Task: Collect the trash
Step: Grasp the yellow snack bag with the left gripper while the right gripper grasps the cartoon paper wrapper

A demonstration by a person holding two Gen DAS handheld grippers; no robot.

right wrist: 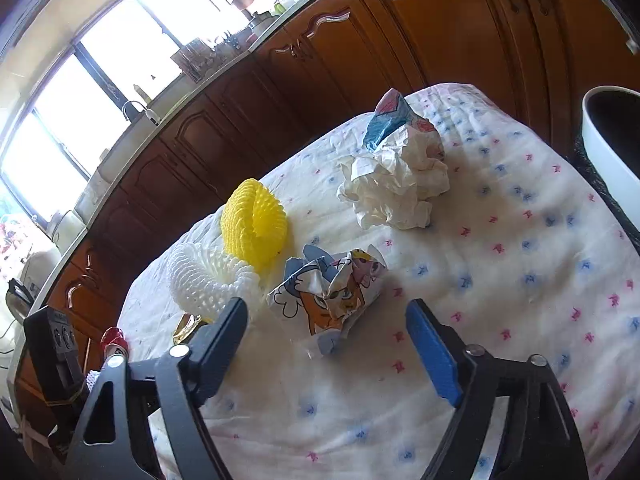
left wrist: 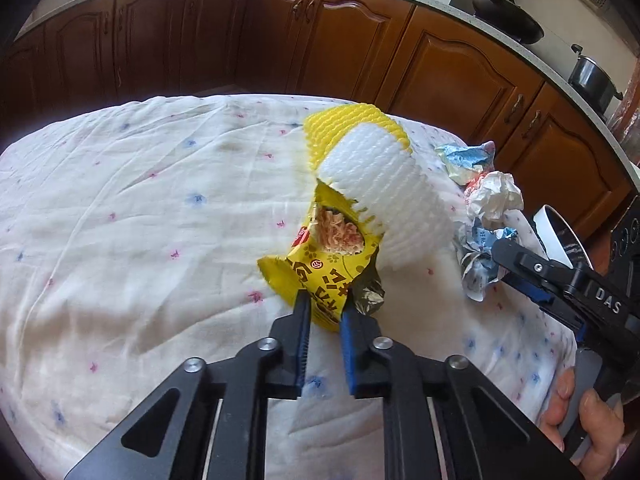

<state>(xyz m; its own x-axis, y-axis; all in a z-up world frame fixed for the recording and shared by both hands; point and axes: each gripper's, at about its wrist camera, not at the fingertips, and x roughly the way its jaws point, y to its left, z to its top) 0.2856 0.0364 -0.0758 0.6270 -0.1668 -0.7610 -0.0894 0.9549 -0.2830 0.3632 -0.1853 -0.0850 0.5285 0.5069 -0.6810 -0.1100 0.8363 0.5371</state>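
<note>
Desk [left wrist: 120, 208] under a flowered cloth fills both views, and nearly all the trash is on it, so you're early in the job. Bin [right wrist: 612, 144], white rim with dark inside, sits at the right edge of the right wrist view; you can't see anything in it from here. White foam net [left wrist: 384, 192] and yellow foam net [left wrist: 344, 128] lie touching mid-frame. Crumpled white paper [right wrist: 396, 188] with a blue-pink wrapper [right wrist: 394, 118] behind it sits upper centre, untouched. Cartoon wrapper [right wrist: 332, 296] lies just ahead of your right gripper [right wrist: 332, 344], fingers spread wide, nothing held yet. Your left gripper [left wrist: 325, 312] has fingers clenched on the yellow snack wrapper [left wrist: 320, 264], torn open, against the white net. Left to do, judging from this: bin that one, then the rest.
</note>
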